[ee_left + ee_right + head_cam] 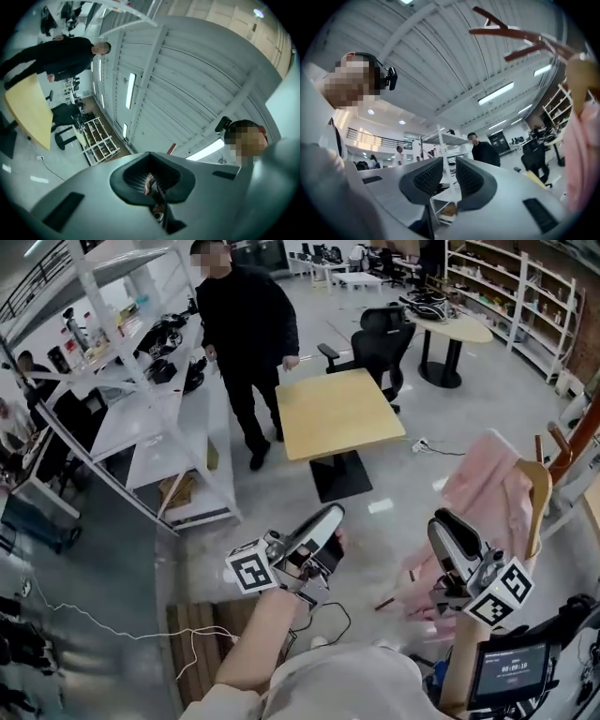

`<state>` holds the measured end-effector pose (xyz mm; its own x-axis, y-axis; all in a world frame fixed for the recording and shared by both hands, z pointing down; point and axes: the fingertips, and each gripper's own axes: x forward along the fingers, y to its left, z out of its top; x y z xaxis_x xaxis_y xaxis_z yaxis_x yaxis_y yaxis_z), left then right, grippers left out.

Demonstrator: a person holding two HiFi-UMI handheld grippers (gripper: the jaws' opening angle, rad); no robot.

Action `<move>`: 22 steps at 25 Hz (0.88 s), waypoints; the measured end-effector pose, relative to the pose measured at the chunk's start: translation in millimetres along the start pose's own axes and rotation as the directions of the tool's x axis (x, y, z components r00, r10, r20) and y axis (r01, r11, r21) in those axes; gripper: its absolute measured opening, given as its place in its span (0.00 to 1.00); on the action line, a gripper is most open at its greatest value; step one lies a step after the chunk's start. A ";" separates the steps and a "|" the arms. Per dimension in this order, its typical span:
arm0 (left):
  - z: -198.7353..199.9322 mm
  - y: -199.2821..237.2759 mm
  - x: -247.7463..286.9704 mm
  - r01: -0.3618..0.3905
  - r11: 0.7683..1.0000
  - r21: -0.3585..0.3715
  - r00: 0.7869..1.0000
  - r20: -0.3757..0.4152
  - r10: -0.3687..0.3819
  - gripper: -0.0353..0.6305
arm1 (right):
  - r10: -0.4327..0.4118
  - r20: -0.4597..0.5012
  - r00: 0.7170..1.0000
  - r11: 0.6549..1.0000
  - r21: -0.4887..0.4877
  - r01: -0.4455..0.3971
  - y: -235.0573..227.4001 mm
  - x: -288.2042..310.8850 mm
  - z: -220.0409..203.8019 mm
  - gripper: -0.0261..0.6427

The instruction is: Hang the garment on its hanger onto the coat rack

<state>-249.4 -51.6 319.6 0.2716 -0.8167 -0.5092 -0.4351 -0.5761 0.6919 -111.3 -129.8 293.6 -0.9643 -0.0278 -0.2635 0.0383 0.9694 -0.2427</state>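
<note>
A pale pink garment [483, 488] hangs on a wooden hanger [540, 507] at the right, close to the brown wooden coat rack [574, 442]. My right gripper [450, 529] stands just left of the garment, open, with nothing between its pads. In the right gripper view the garment [583, 154] and hanger [582, 77] fill the right edge, the rack's brown pegs [520, 35] rise above, and the right gripper [444, 176] shows a clear gap. My left gripper [328, 519] is held further left, away from the garment, pointing upward. The left gripper [152, 180] is shut on nothing.
A person in black [246, 324] stands beyond a square wooden table [336, 413]. White shelving [141, 381] runs along the left, with a black office chair [380, 338] and a round table [452, 329] behind. A small screen [511, 667] sits at lower right; a white cable [122, 629] lies on the floor.
</note>
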 end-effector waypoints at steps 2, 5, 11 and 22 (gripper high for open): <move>10.4 -2.5 -26.2 -0.036 0.999 0.037 0.999 0.042 0.035 0.06 | 0.081 -0.035 0.996 0.995 0.069 -0.079 9.3 27.4 -27.2 0.18; 17.5 -8.3 -66.0 -0.117 0.991 0.071 0.987 0.119 0.108 0.06 | 0.184 -0.086 0.979 0.971 0.170 -0.167 26.6 57.1 -64.7 0.18; 24.2 -12.7 -138.2 -0.269 0.960 0.074 0.936 0.256 0.243 0.06 | 0.290 -0.138 0.947 0.920 0.314 -0.236 59.1 95.6 -120.7 0.18; 10.4 -17.4 -158.6 -0.383 0.918 0.101 0.901 0.260 0.347 0.06 | 0.361 -0.167 0.918 0.875 0.400 -0.272 83.7 104.8 -147.3 0.18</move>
